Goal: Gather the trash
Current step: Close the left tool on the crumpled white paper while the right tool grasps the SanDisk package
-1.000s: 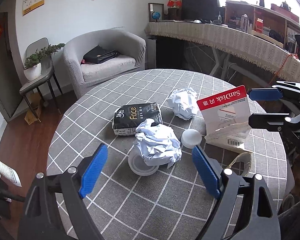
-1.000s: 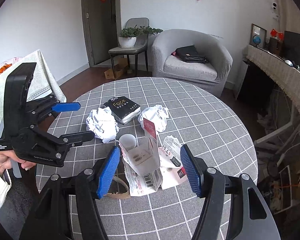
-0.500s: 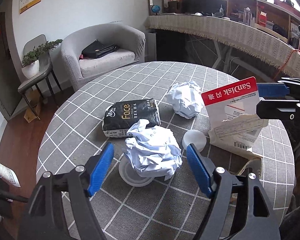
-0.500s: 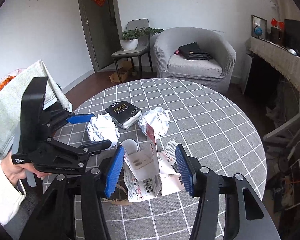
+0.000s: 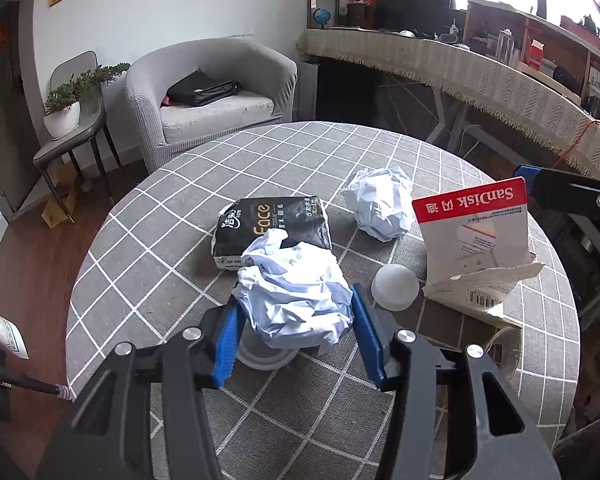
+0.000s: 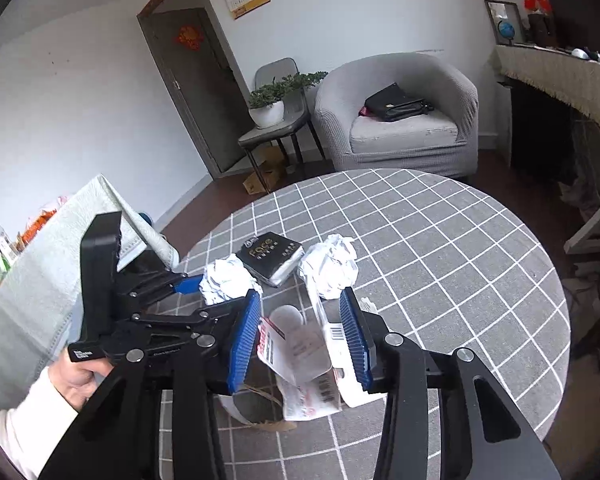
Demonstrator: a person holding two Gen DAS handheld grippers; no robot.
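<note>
On the round checked table (image 5: 148, 240) lie two crumpled paper balls, a black tissue pack (image 5: 272, 224), a white cap (image 5: 396, 286) and a torn SanDisk box (image 5: 474, 232). My left gripper (image 5: 294, 334) has its blue pads against both sides of the near paper ball (image 5: 296, 292), which rests on a white lid (image 5: 264, 354). The second ball (image 5: 382, 208) lies farther right. My right gripper (image 6: 300, 338) straddles the SanDisk box (image 6: 296, 354), its pads close on each side. The left gripper also shows in the right wrist view (image 6: 196, 288).
A torn brown paper ring (image 6: 260, 404) lies near the table's front edge. A grey armchair (image 5: 208, 100) with a black bag, a side chair with a potted plant (image 5: 66, 104) and a long covered desk (image 5: 480, 76) stand beyond the table.
Both grippers moved forward and narrowed: the left pads closed in on the near paper ball, the right pads closed in around the SanDisk box, which has tipped.
</note>
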